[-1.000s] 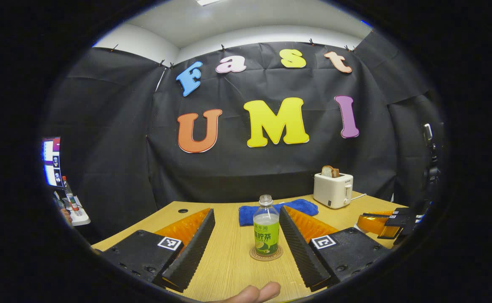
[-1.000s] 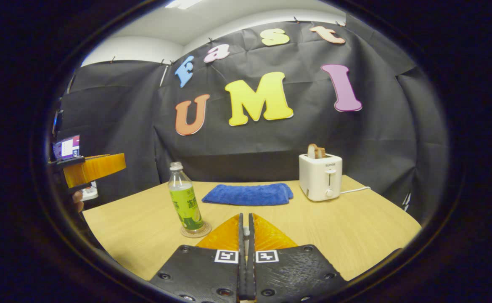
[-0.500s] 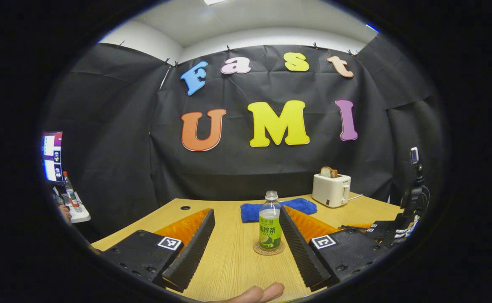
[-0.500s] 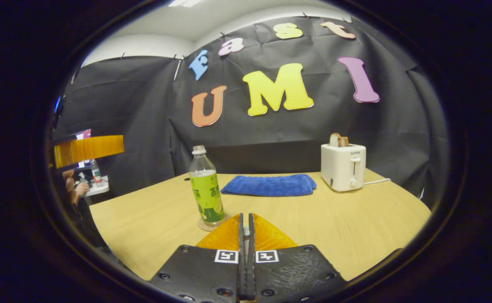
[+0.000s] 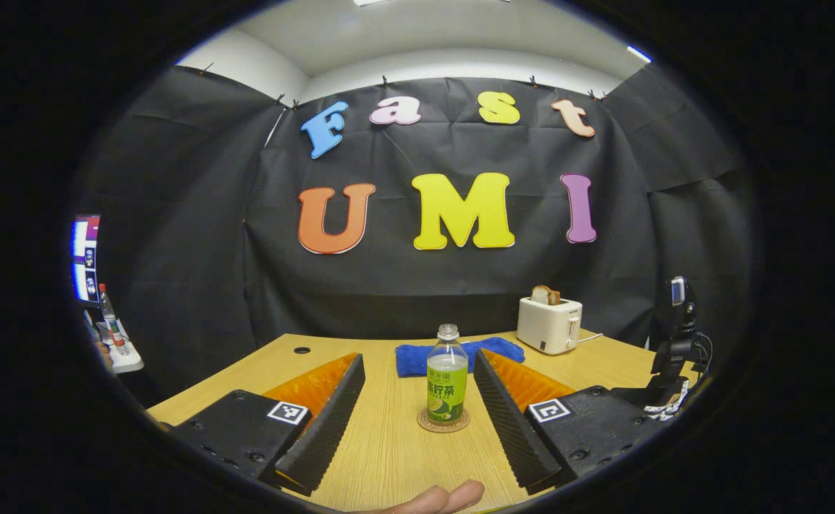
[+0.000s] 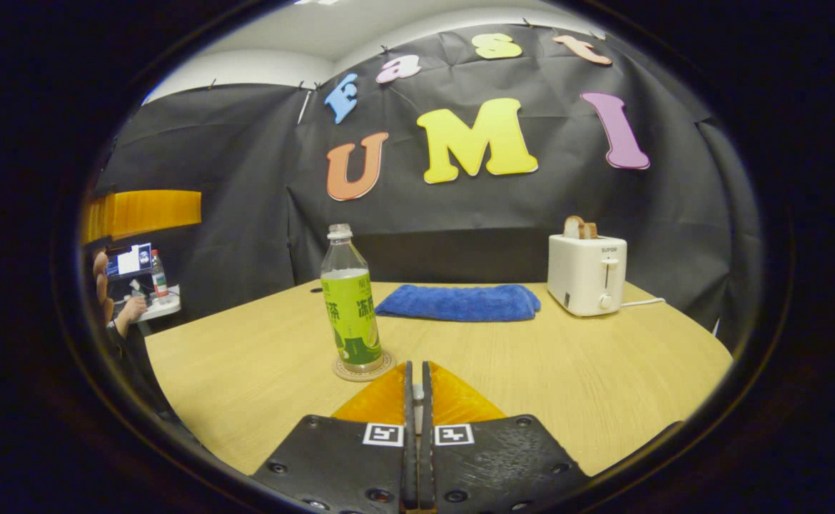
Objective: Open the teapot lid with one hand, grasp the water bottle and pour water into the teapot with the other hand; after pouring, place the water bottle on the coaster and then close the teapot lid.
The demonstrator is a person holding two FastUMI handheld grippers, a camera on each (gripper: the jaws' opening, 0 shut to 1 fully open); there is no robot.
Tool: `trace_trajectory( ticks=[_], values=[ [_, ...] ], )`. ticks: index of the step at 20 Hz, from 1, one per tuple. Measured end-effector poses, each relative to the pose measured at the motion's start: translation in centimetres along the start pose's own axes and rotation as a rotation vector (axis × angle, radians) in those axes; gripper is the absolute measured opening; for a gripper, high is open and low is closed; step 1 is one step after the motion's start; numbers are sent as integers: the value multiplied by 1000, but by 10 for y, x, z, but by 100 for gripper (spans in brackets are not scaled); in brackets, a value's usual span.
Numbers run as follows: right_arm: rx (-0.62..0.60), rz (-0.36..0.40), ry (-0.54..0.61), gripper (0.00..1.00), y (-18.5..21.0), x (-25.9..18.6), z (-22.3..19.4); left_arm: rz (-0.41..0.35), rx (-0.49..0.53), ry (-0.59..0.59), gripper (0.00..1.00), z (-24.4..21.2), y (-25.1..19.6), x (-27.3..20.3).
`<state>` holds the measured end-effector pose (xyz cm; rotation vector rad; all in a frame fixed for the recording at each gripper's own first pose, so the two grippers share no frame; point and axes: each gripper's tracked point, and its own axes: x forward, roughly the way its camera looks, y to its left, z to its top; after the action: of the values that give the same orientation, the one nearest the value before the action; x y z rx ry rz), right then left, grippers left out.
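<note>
Bottle (image 5: 447, 375) upright on coaster (image 5: 444, 420), mid-table, uncapped. Left gripper (image 5: 417, 407) spread wide, clear of it. Right gripper (image 6: 415, 400) pressed closed, holding nothing. Judged: pour finished, bottle placed; next is closing the teapot lid, with teapot location unknown.

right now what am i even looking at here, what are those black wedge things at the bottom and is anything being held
These are two round fisheye pictures, each from a camera riding on a handheld two-finger tool that a person carries. The wedges are each tool's own jaws.

In the left gripper view, the left gripper stands wide open, with the clear plastic bottle with a green label beyond it, untouched, on a round cork coaster.

In the right gripper view, the right gripper is closed on nothing.

On the light wooden table also lie a folded blue towel and a white toaster with bread in it. Nothing is held.
</note>
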<state>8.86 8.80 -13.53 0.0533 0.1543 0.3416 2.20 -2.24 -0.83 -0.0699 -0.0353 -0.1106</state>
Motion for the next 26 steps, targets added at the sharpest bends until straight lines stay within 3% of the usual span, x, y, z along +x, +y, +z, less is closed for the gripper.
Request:
trace_trajectory(
  ticks=[6,7,8,9,10,11,12,13,18,20,26],
  values=[
    [-19,14,-8,2,7,-1,0,3,2,11,96,-3,2,2],
    [-25,7,-11,3,5,1,2,2,3,12,96,-3,1,2],
    [-30,1,-16,12,4,-1,6,2,5,13,96,-4,1,1],
    [-31,-2,-26,10,3,-3,8,3,6,15,96,-4,2,2],
    [-34,-4,-32,17,3,-4,10,5,4,15,96,-4,2,2],
    [-39,-10,-39,30,1,-6,12,6,2,17,96,-4,3,2],
    [-44,-15,-43,35,1,-7,15,8,2,20,96,-5,4,2],
    [-47,-20,-47,48,0,-8,18,12,3,23,96,-5,4,2],
    [-51,-14,-70,74,3,-23,37,14,15,19,96,-3,2,0],
    [-62,-41,-96,96,-5,-34,52,14,22,20,96,-3,-1,-2],
    [-22,-150,-164,95,-45,-82,100,23,22,15,96,-3,-8,-2]
  ],
)
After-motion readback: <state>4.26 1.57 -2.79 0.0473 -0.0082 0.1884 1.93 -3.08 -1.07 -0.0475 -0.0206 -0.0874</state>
